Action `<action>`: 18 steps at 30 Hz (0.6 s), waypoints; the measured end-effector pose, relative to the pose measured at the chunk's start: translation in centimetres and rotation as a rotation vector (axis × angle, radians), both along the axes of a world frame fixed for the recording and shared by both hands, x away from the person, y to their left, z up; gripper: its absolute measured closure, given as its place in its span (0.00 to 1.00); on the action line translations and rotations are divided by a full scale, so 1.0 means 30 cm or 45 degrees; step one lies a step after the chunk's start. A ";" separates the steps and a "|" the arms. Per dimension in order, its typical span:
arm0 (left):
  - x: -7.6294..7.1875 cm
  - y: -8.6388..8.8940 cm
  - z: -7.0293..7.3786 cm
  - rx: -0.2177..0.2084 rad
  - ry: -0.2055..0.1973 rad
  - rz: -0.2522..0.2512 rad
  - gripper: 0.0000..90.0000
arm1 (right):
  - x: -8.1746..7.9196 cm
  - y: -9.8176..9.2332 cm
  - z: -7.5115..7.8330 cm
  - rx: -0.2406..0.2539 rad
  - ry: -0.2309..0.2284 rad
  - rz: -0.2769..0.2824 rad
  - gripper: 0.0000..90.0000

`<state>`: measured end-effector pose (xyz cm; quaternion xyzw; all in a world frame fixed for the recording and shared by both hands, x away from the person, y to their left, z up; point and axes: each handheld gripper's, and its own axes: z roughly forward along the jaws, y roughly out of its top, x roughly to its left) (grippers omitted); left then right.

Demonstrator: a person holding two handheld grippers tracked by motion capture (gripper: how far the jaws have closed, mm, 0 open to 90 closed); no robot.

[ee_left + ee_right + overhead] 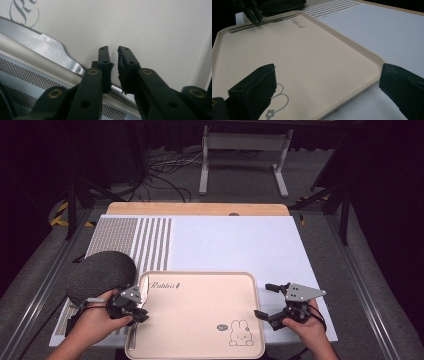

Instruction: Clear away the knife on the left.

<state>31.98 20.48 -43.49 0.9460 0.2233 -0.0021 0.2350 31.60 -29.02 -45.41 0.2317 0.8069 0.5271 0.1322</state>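
Observation:
A silver table knife (pixel 144 289) lies along the left rim of a cream tray (pixel 200 320) printed with a rabbit. My left gripper (pixel 142 314) sits low over the knife's handle, at the tray's left edge. In the left gripper view its jaws (pixel 112 48) stand a narrow gap apart, and the knife (pixel 47 47) runs under them flat on the tray, not pressed. My right gripper (pixel 263 300) is wide open at the tray's right edge, one jaw over the tray and one outside it. From the right gripper view (pixel 328 75) the knife (pixel 269 22) and the left gripper (pixel 253 15) show far off.
A dark grey domed object (pixel 102 272) rests just left of the tray, close to my left hand. A striped and dotted mat (pixel 150 240) lies behind it. A white board (pixel 235 245) covers the table beyond the tray. Cables and a stand are on the floor behind.

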 end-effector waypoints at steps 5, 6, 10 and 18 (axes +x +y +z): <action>-0.005 -0.004 0.019 -0.078 -0.083 0.054 0.48 | 0.001 -0.001 0.000 0.001 -0.001 -0.003 0.02; -0.003 -0.001 0.022 -0.093 -0.121 0.069 0.48 | 0.001 -0.001 0.000 0.000 0.000 -0.003 0.02; 0.004 0.011 0.030 -0.171 -0.168 0.100 0.21 | -0.001 -0.002 0.000 -0.002 0.002 -0.004 0.02; 0.002 0.053 0.064 -0.302 -0.303 0.146 0.10 | 0.000 -0.004 0.002 0.007 -0.007 -0.008 0.02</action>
